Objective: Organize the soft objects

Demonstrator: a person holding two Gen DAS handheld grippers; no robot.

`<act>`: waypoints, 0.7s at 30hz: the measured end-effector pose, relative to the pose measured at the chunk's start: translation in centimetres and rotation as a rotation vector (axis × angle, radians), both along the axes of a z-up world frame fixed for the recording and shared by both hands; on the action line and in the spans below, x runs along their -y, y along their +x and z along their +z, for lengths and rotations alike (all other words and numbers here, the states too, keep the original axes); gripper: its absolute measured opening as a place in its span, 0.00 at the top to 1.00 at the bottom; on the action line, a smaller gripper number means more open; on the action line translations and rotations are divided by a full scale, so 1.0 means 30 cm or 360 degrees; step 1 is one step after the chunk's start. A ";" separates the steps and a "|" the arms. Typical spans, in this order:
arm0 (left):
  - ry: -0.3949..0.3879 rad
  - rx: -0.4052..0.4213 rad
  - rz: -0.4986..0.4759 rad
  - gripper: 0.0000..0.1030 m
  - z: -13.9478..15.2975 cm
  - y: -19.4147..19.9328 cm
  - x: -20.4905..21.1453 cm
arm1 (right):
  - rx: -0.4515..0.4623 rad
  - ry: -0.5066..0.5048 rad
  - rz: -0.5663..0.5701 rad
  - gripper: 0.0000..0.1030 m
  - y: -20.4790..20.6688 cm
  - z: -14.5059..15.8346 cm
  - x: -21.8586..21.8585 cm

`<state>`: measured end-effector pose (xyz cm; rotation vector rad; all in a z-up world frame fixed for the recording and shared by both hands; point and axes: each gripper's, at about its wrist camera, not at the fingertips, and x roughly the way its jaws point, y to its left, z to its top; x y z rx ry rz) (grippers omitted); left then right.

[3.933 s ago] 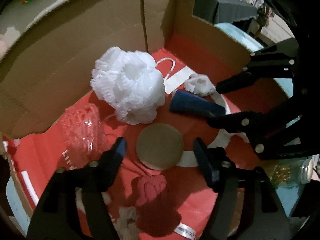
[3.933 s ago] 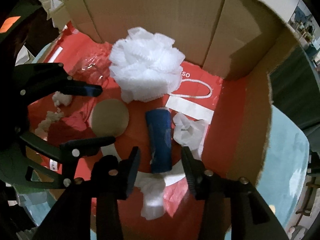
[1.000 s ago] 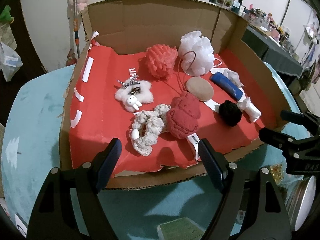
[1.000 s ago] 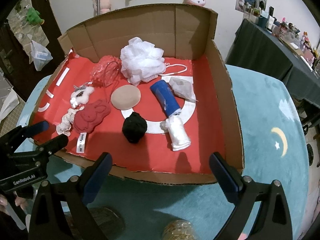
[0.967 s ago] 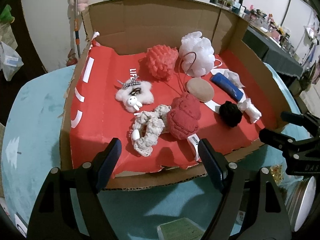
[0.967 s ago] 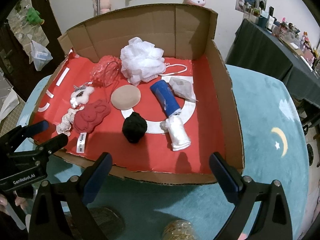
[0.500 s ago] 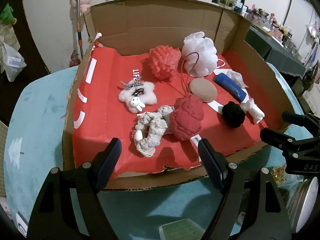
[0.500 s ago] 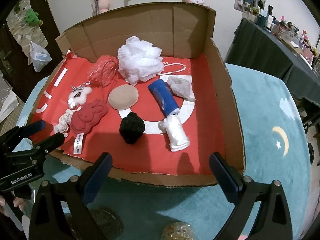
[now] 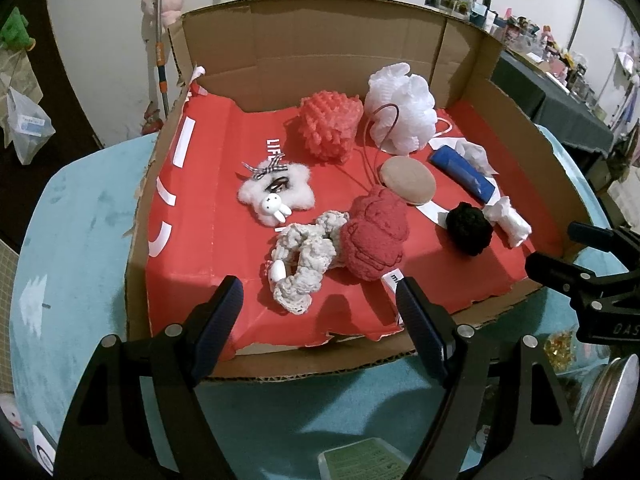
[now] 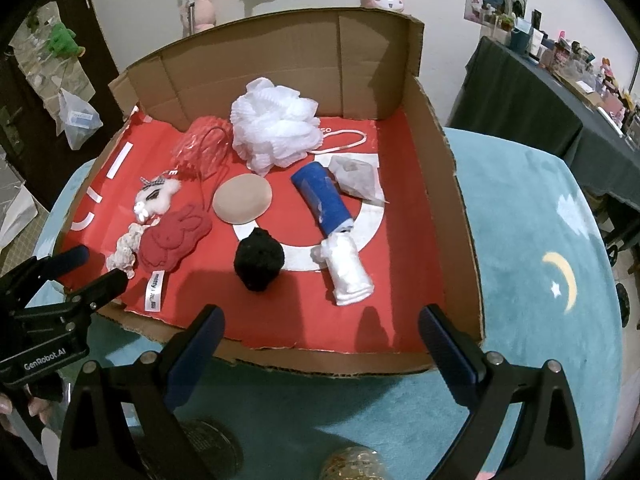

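Observation:
An open cardboard box with a red lining holds several soft things: a white bath pouf, a red mesh pouf, a white star plush, a cream knitted scrunchie, a red rabbit plush, a tan sponge, a blue roll, a black ball and a white roll. My left gripper is open and empty before the box's front edge. My right gripper is open and empty there too.
The box stands on a teal plush cover. A green-lidded container, a metal tin and a gold glittery jar sit in front of the box. A dark table stands at the right.
Both grippers have backed out of the box to just before its front edge. Over the last second the left view has shifted slightly; the things in the box lie still.

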<state>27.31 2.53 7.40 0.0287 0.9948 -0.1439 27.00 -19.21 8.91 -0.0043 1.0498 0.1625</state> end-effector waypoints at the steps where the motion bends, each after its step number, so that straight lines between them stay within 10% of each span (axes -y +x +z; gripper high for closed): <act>1: 0.0000 0.0000 -0.0001 0.24 0.000 0.000 -0.001 | 0.0001 0.0001 0.0001 0.03 -0.001 0.000 0.001; 21: 0.0008 0.0003 0.0002 0.24 -0.005 -0.005 0.000 | 0.0004 0.0022 0.0013 0.03 -0.008 -0.002 0.002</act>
